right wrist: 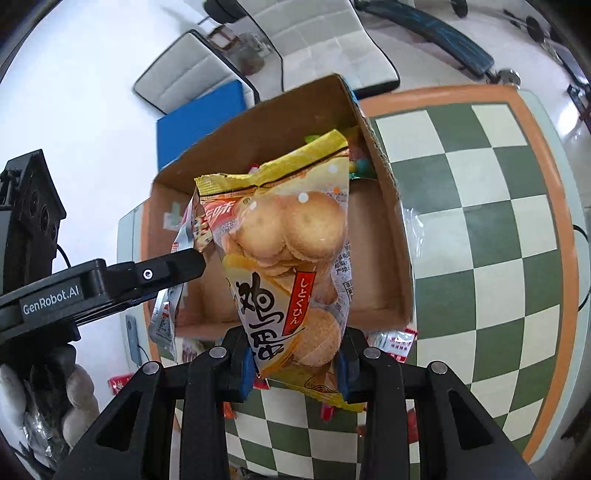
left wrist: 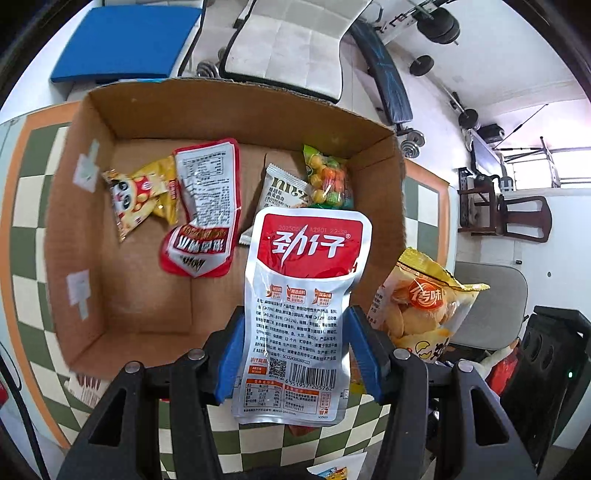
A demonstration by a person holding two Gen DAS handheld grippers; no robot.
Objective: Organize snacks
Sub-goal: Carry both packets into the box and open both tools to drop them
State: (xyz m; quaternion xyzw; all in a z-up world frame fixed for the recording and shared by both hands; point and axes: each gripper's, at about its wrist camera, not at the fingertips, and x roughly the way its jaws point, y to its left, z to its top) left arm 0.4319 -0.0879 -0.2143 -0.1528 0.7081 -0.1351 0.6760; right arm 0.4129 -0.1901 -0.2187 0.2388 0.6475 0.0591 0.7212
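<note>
Checkered surface (right wrist: 480,221) carries the cardboard box (left wrist: 229,107); left tongs (left wrist: 295,354) clamp a silver-red pouch (left wrist: 299,295) above it, right tongs (right wrist: 295,365) a biscuit bag (right wrist: 288,240). Next: release both inside.

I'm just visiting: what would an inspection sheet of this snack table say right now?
Surface: green-and-white checked table with orange border.
Job's things: open cardboard box holding four snack packets; more packets loose on the table.
Clutter: nothing seen.
Claws: left claw shut on a red-and-silver pouch; right claw shut on a yellow biscuit bag.
Cables: a dark cable at the table's edge.
Surroundings: white chairs, blue pad, barbell weights.
</note>
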